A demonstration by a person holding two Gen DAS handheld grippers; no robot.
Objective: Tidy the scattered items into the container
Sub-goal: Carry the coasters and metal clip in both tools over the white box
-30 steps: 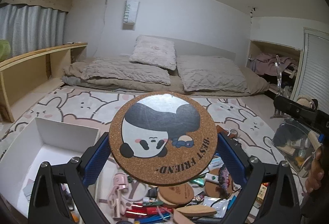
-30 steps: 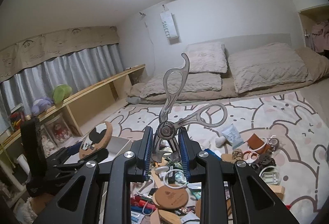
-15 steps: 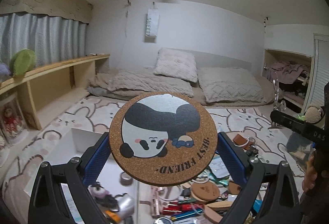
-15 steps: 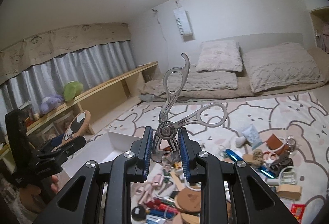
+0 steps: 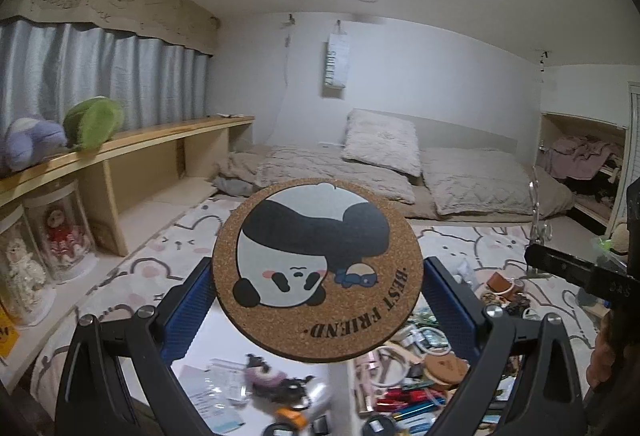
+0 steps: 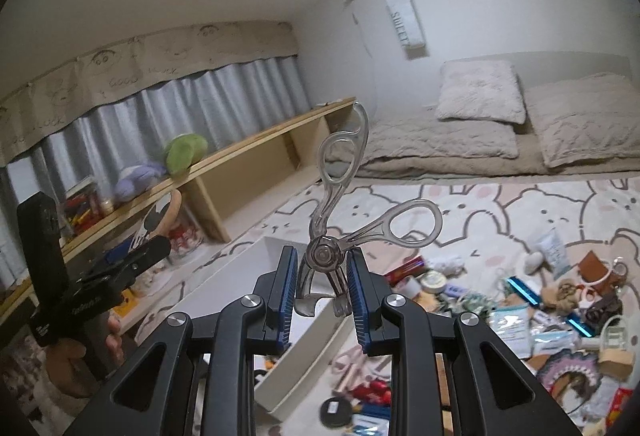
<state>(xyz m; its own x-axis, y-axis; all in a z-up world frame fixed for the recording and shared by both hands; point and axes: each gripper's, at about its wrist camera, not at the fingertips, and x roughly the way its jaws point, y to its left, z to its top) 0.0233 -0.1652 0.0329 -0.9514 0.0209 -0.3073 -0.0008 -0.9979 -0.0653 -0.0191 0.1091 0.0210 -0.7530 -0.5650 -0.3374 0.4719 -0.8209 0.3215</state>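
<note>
My left gripper (image 5: 316, 276) is shut on a round cork coaster (image 5: 320, 260) printed with a panda, held upright by its edges above the white box (image 5: 338, 392). Small items lie inside that box. In the right wrist view the same coaster (image 6: 160, 213) shows edge-on at the left, in the left gripper (image 6: 132, 256). My right gripper (image 6: 322, 260) is shut on a clear scissor-handled tool (image 6: 340, 195), pinched at its pivot with both loop handles sticking up. It hovers over the box's near wall (image 6: 308, 360). Scattered items (image 6: 520, 300) litter the bunny rug.
A low wooden shelf (image 5: 160, 139) with plush toys and glass jars runs along the left wall. Bedding and pillows (image 5: 380, 147) lie at the back. A person's hand (image 6: 76, 364) holds the left gripper's handle. The clutter pile (image 5: 420, 368) sits right of the box.
Both grippers have swung left with their loads still held. The white box has come under the left gripper, and the shelf with jars has entered view.
</note>
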